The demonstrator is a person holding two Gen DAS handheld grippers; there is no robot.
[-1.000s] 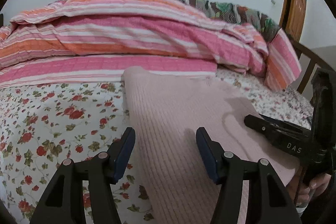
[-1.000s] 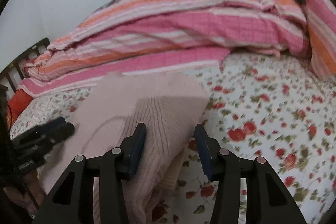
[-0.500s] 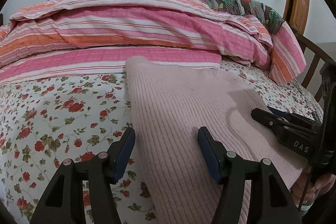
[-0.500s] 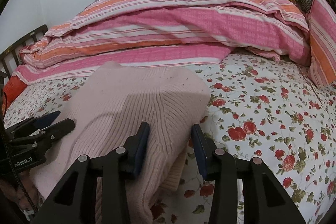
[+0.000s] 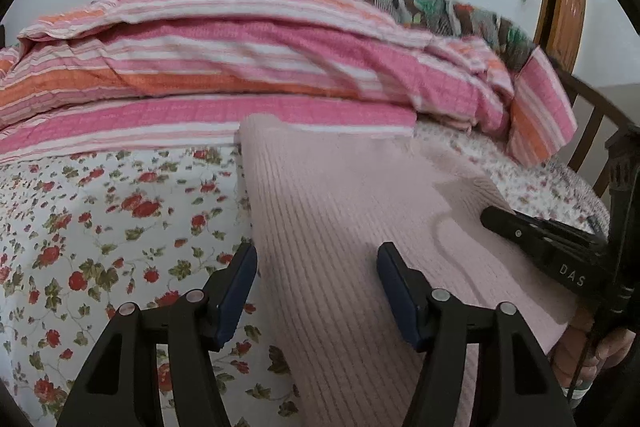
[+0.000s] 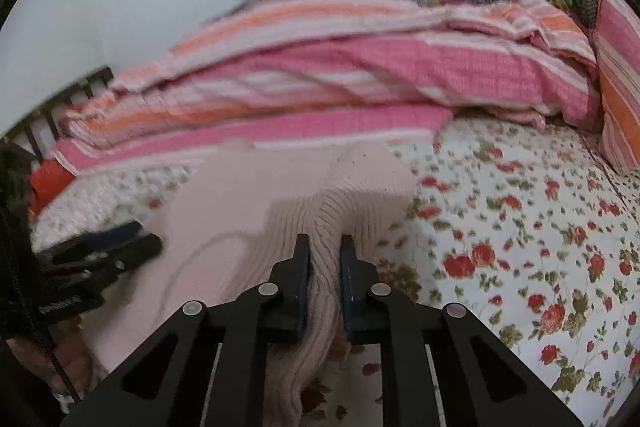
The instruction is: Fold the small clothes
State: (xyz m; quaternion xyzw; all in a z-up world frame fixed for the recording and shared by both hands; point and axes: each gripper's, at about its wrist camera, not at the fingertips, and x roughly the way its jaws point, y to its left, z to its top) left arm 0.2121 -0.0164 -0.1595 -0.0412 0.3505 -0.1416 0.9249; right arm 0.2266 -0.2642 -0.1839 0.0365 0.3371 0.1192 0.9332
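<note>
Right wrist view | right gripper [image 6: 324,267] jaws pinched on the near right edge of the pink ribbed sweater [image 6: 248,211] | left gripper [image 5: 316,287] jaws wide, straddling its left edge, not gripping | sweater lies on the floral bed [image 6: 520,227], long axis running away toward the striped quilt [image 5: 240,67].
</note>
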